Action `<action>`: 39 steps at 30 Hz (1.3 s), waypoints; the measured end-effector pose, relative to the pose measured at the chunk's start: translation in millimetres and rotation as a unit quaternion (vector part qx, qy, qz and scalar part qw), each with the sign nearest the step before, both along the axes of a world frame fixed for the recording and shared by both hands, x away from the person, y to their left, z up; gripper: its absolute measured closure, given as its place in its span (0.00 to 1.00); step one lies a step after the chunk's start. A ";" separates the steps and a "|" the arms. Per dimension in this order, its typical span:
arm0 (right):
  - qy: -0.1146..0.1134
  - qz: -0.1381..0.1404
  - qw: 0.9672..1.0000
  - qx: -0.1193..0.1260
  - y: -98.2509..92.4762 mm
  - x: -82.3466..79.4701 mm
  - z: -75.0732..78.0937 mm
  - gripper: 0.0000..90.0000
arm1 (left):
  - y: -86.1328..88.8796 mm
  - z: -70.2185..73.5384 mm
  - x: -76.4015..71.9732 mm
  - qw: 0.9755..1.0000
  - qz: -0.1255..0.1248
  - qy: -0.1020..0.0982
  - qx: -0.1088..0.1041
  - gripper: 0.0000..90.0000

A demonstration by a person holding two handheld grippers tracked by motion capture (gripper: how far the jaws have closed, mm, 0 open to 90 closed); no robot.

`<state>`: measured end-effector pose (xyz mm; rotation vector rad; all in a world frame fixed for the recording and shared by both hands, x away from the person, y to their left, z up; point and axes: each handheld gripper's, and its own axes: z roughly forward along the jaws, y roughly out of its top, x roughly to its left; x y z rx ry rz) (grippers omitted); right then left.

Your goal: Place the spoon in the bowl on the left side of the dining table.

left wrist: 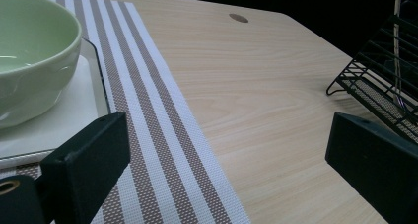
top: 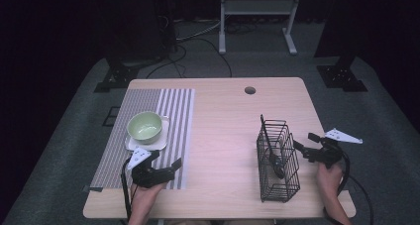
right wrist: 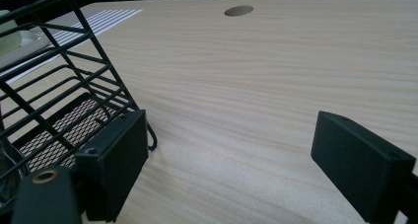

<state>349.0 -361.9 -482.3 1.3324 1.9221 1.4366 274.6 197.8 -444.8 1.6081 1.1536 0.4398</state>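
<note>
On the left, a green bowl (top: pixel 144 126) sits on a white plate (top: pixel 148 143) on the striped mat (top: pixel 173 116). Just in front of it, the left hand-held gripper (top: pixel 168 165) rests released, holding nothing. Further right stands the black wire basket (top: pixel 277 160) on the bench (top: pixel 223 136). Just beside the basket, the right hand-held gripper (top: pixel 302 143) is released too.

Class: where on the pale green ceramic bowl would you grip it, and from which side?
Grip the pale green ceramic bowl by its near rim, coming from above: one jaw inside, one outside. It sits upright and open on the white square plate, its rounded wall too wide to span.
</note>
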 end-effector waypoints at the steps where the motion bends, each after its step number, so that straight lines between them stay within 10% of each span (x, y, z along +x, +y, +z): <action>1: 0.000 0.000 1.000 0.000 0.0 0.0 0.0 0.15 | -0.8 0.4 0.1 1.000 -0.001 0.000 -0.001 0.03; 39: -0.001 0.000 1.000 0.005 -0.9 -0.1 -0.1 0.15 | -48.8 20.2 2.7 0.996 -0.089 -0.005 -0.017 0.03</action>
